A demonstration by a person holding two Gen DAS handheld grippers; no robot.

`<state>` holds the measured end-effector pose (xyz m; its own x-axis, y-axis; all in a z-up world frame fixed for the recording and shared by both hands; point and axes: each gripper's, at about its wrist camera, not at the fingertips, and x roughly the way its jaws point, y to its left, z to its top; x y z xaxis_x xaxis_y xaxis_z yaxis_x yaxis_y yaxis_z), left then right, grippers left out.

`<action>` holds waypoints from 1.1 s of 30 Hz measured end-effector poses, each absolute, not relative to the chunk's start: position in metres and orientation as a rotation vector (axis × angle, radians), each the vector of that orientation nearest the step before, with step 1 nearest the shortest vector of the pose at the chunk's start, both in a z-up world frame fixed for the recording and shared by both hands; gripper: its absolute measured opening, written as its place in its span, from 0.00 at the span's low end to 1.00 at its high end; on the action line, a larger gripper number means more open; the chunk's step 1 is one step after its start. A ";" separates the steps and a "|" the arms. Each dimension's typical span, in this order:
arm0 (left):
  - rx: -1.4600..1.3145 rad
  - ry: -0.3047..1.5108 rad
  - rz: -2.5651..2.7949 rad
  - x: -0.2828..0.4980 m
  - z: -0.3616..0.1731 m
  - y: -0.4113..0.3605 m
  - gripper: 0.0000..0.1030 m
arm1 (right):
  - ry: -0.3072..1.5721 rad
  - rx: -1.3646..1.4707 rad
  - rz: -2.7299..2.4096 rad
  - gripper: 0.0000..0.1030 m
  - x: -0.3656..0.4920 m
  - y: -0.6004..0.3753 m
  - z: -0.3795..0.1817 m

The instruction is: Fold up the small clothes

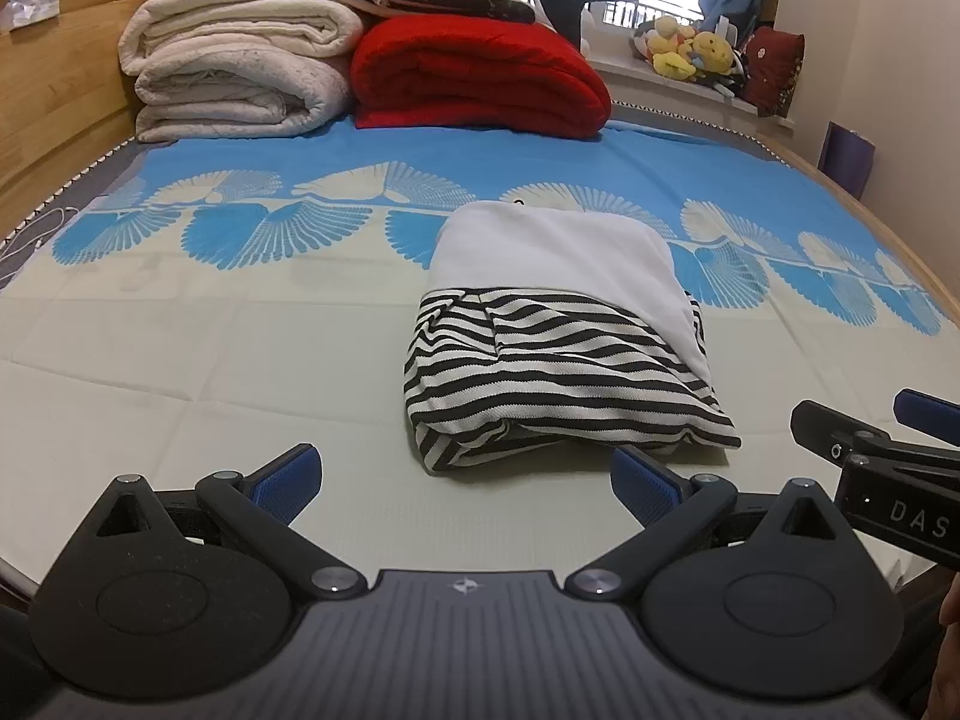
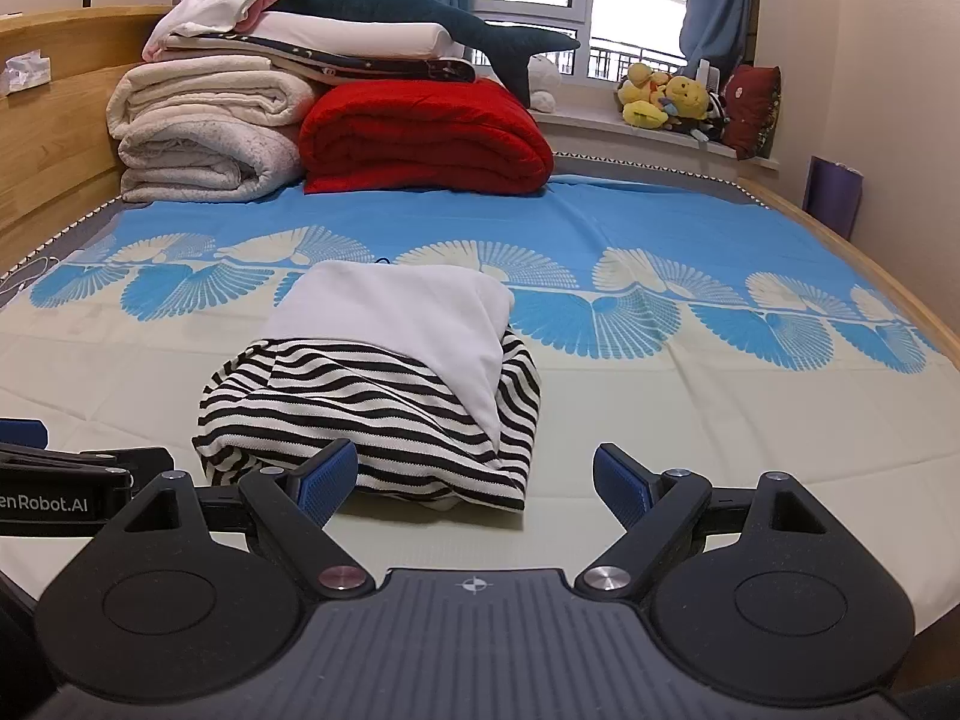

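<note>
Left wrist view: left gripper [image 1: 466,485] jaws wide, empty, over bed sheet [image 1: 210,360]. Folded striped-and-white garment [image 1: 558,348] ahead, slightly right of gap, apart from blue pads [image 1: 288,477]. Right gripper's finger visible at right edge.

Right wrist view: right gripper [image 2: 474,483] jaws wide, nothing held. Garment ahead, left of centre; left pad [image 2: 327,480] overlaps its near edge, contact unclear.

Two wrist cameras sat low, side by side, faced twelve o'clock, near folded garment [image 1: 558,330], shared bed [image 2: 720,408].

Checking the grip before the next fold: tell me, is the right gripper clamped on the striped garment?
No, the right gripper stands wide open just short of the striped garment, with nothing between its pads.
</note>
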<state>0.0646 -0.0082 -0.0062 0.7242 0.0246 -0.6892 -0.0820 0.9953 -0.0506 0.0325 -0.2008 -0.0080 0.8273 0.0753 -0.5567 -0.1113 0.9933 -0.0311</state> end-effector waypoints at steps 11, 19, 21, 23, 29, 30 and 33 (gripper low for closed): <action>-0.079 0.762 0.054 0.064 -0.008 -0.008 1.00 | 0.590 -0.063 0.099 0.84 0.033 -0.201 -0.008; -0.108 0.792 0.042 0.066 -0.013 -0.001 1.00 | 0.594 -0.068 0.096 0.84 0.033 -0.201 -0.010; -0.119 0.802 0.045 0.068 -0.014 0.002 1.00 | 0.596 -0.064 0.096 0.84 0.032 -0.202 -0.012; -0.124 0.810 0.044 0.068 -0.015 0.001 1.00 | 0.595 -0.061 0.096 0.84 0.033 -0.203 -0.012; -0.116 0.815 0.037 0.067 -0.016 0.000 1.00 | 0.600 -0.059 0.093 0.85 0.034 -0.205 -0.012; -0.116 0.817 0.036 0.068 -0.016 0.000 1.00 | 0.600 -0.058 0.093 0.85 0.034 -0.205 -0.012; -0.113 0.818 0.036 0.068 -0.016 0.000 1.00 | 0.601 -0.059 0.095 0.85 0.034 -0.206 -0.011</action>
